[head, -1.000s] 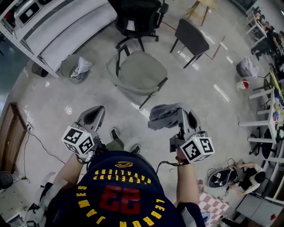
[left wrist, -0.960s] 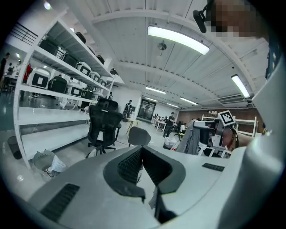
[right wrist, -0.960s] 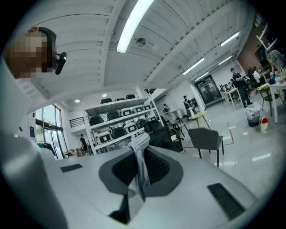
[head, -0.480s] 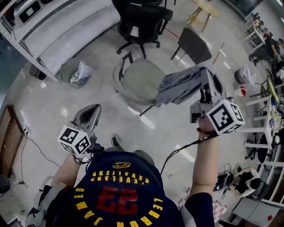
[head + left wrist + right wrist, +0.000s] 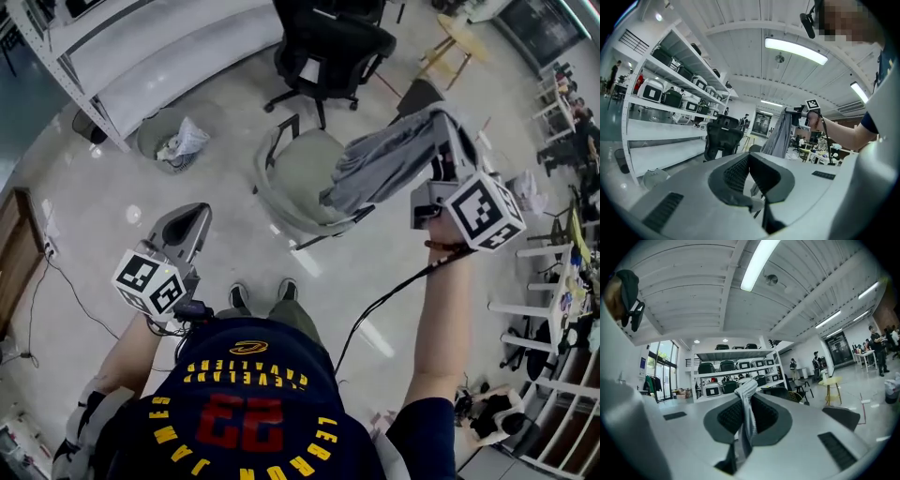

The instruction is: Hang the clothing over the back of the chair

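Note:
The grey clothing hangs bunched from my right gripper, which is shut on its top edge and held high and level. In the head view the cloth dangles over the right side of the grey-green chair with black armrests. In the right gripper view a fold of the clothing sits pinched between the pads of the right gripper. My left gripper is lower and to the chair's left, shut and holding nothing. The left gripper view shows its closed jaws and the clothing hanging at the far right.
A black office chair stands behind the grey-green one, with a dark side chair and a wooden stool further back. A bin and white shelving are at the left. Desks line the right edge.
My right gripper has risen and swung forward with the clothing, from near the person's waist to above the chair. The left gripper has drifted a little left and forward.

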Available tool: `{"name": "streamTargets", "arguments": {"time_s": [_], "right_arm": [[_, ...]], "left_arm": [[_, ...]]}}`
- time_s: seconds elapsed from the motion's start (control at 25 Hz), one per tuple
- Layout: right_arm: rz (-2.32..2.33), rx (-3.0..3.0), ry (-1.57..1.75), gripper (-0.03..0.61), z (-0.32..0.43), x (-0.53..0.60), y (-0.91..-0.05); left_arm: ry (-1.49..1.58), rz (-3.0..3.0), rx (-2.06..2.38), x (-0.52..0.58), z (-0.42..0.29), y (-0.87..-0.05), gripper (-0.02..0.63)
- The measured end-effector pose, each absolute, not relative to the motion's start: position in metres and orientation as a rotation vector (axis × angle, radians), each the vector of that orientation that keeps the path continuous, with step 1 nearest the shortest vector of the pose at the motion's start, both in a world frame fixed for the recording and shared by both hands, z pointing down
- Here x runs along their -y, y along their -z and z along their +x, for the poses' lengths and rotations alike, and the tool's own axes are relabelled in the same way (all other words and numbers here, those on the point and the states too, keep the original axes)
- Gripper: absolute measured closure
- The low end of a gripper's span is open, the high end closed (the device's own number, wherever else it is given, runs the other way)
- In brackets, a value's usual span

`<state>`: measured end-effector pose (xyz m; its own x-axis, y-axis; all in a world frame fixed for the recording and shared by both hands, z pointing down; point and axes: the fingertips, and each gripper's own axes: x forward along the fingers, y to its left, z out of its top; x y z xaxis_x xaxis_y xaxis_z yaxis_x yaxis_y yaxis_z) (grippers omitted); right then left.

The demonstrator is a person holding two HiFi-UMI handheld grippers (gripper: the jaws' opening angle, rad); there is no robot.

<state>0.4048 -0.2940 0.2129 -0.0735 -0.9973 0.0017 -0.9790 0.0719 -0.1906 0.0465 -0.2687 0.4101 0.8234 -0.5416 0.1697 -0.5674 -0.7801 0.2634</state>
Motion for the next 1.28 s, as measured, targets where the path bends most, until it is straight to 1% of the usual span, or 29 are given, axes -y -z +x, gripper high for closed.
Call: {"name": "streamTargets", "arguments": {"time_s": [0.32, 0.68, 1.04, 1.28], "right_arm": [[-1.917, -2.414, 0.391, 0.557, 0.362, 0.353, -0.293], [-1.772, -2.605, 0.505, 0.557, 0.292, 0.393, -0.348], [-1.582, -2.792, 0.588, 0.557, 0.197, 0.400, -0.381], [-1.482, -2.887, 0.660, 0.557, 0.149, 0.389, -0.415]], "left_arm": [[-0.118, 2.643, 1.011, 0.291, 0.056, -0.401, 0.611], [-0.134, 2.533, 1.133, 0.290, 0.020, -0.423, 0.611], [-0.137, 2.471, 1.195, 0.287, -0.007, -0.436, 0.611], [-0.139, 2.433, 1.222, 0.282, -0.021, -0.444, 0.611]]}}
